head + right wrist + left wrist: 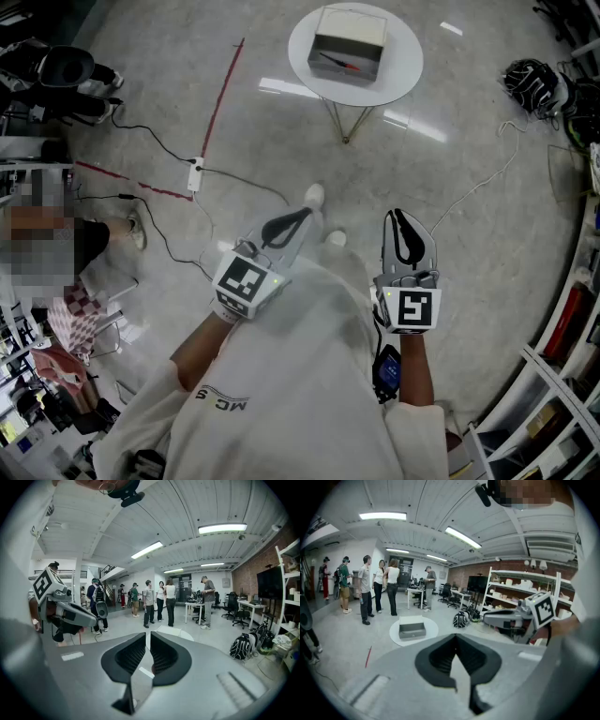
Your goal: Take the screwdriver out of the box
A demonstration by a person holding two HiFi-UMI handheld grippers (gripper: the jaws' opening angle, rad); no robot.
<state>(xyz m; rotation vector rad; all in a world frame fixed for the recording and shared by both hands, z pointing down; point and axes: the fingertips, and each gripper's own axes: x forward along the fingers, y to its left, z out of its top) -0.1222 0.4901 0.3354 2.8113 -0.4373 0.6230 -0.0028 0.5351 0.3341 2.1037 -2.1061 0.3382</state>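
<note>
A grey open box point(347, 52) stands on a small round white table point(305, 66) far ahead on the floor. In it lies a screwdriver point(339, 64) with a red handle. My left gripper point(305, 212) and right gripper point(397, 216) are held near my body, well short of the table, side by side. Both point toward it. In the left gripper view the jaws point(456, 635) meet at their tips, empty, and the box point(411, 630) shows beyond them. In the right gripper view the jaws point(148, 633) stand almost together with a thin slit, empty; the table point(180, 632) peeks past them.
Cables and a power strip point(195, 175) lie on the concrete floor at left, beside a red tape line point(223, 94). A black bag point(532, 82) sits at the far right, and shelving point(562, 375) lines the right. Several people point(365, 590) stand beyond the table.
</note>
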